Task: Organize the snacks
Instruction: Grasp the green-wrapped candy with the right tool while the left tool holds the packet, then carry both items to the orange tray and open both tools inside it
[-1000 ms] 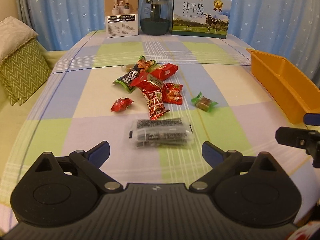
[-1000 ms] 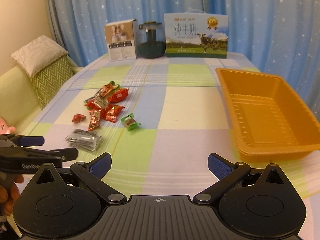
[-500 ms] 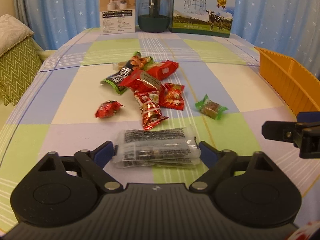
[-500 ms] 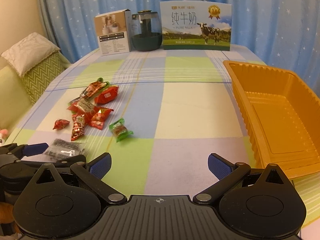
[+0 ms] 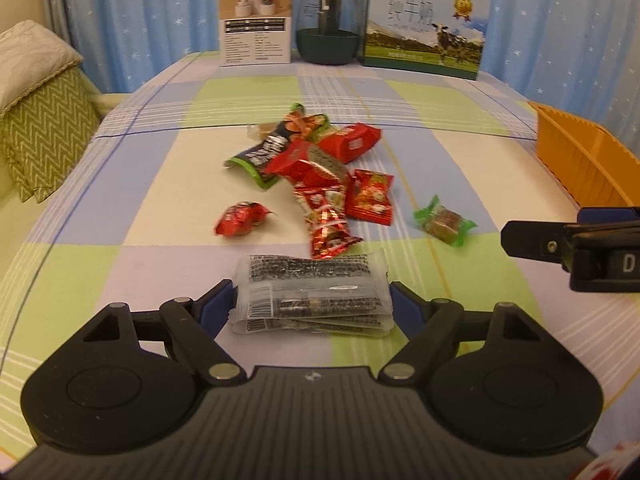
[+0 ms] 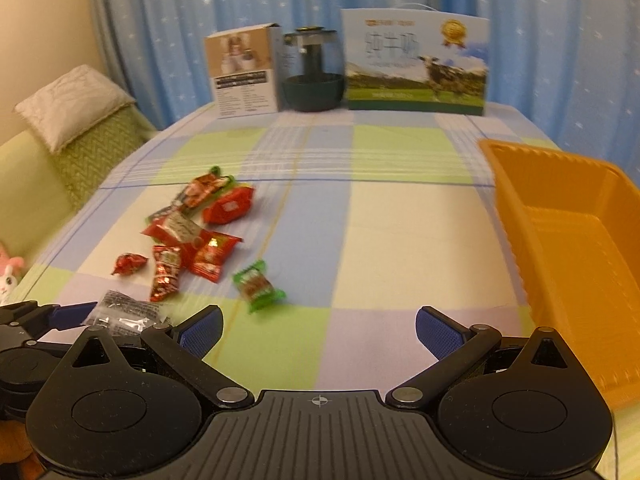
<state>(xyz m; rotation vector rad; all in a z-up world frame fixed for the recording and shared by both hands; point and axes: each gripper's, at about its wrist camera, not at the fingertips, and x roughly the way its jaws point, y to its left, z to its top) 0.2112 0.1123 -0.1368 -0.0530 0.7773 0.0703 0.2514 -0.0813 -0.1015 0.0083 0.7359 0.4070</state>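
Observation:
A clear packet with black print (image 5: 316,292) lies flat on the checked cloth between the blue pads of my left gripper (image 5: 312,300). Its jaws are closing, and the pads stand right at the packet's short edges without squashing it. Beyond it lie a pile of red snack packets (image 5: 316,172), a small red candy (image 5: 240,220) and a green-wrapped candy (image 5: 444,222). My right gripper (image 6: 319,320) is open and holds nothing, with the green candy (image 6: 258,286) just ahead and to its left. The orange tray (image 6: 516,216) stands at the right.
A white product box (image 5: 256,20), a dark glass pot (image 5: 328,24) and a milk carton box (image 5: 424,28) line the table's far edge before blue curtains. A green cushion (image 5: 44,136) lies off the table's left side. The right gripper's finger (image 5: 560,244) juts in from the right.
My left gripper has moved forward over the clear packet and its jaws have narrowed around it. My right gripper has advanced toward the snacks, and the green candy is now closer.

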